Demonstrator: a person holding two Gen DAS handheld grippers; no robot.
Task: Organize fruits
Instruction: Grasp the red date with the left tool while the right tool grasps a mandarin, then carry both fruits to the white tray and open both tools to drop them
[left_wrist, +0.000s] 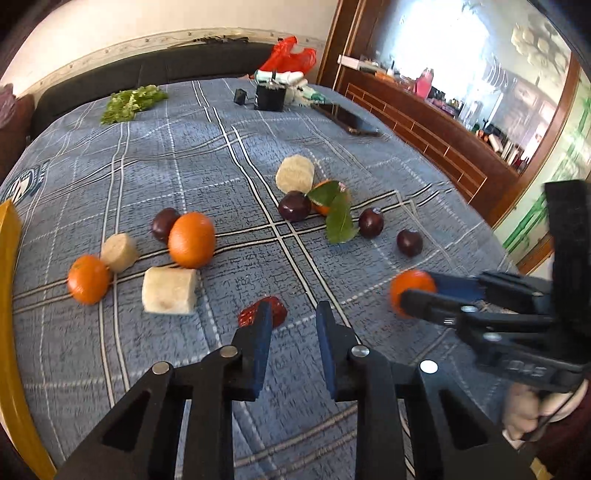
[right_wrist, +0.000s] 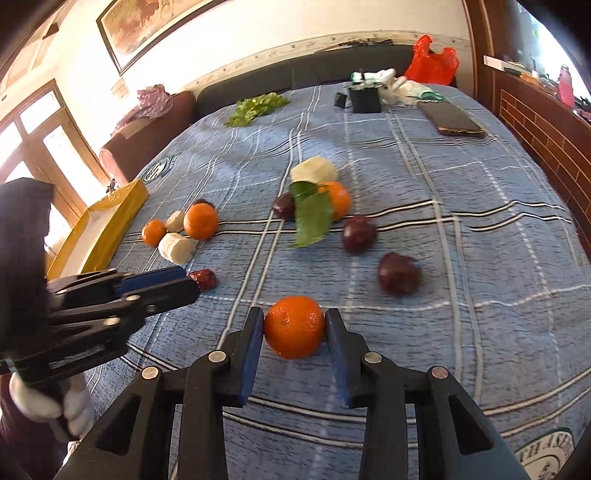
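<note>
My right gripper is shut on a small orange and holds it just over the blue plaid cloth; the same orange shows in the left wrist view between the right gripper's fingers. My left gripper is open and empty, just above a red date. Two oranges, pale root chunks and a dark plum lie to the left. A leafy orange, a pale chunk and plums lie further back.
A yellow box stands at the cloth's left edge. At the far end lie a phone, a black box, green herbs and a red bag. A wooden cabinet runs along the right side.
</note>
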